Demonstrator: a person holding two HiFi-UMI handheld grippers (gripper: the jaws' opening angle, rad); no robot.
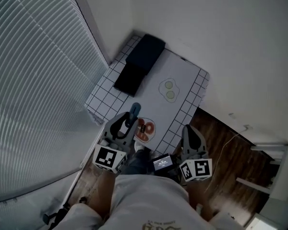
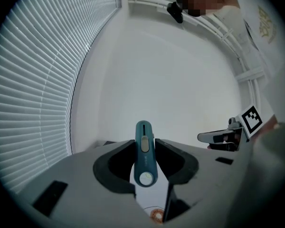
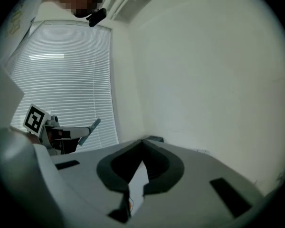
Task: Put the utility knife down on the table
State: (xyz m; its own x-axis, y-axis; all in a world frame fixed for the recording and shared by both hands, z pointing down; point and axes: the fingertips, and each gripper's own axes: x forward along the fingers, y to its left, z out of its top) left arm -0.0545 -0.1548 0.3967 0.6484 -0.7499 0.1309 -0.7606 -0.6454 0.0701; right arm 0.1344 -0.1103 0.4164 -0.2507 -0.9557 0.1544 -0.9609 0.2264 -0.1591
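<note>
Jaws on the left gripper (image 2: pixel 145 144) are pinched tight on the utility knife (image 2: pixel 145 156). The teal handle is clamped between the pads, its round end toward the camera and its slider facing up, nose pointing out at the bare wall (image 2: pixel 171 80). From the head view, that left gripper (image 1: pixel 129 122) holds the knife (image 1: pixel 134 111) in the air over the near end of the table (image 1: pixel 102 98), just beside a plate (image 1: pixel 146 130) with something orange-red on it. Blinds (image 1: pixel 33 71) run down the left side, and a black box (image 1: pixel 140 61) sits at the far end. The right gripper (image 3: pixel 142 142) has its tips closed together on nothing, hanging off the table's near corner (image 1: pixel 188 129).
</note>
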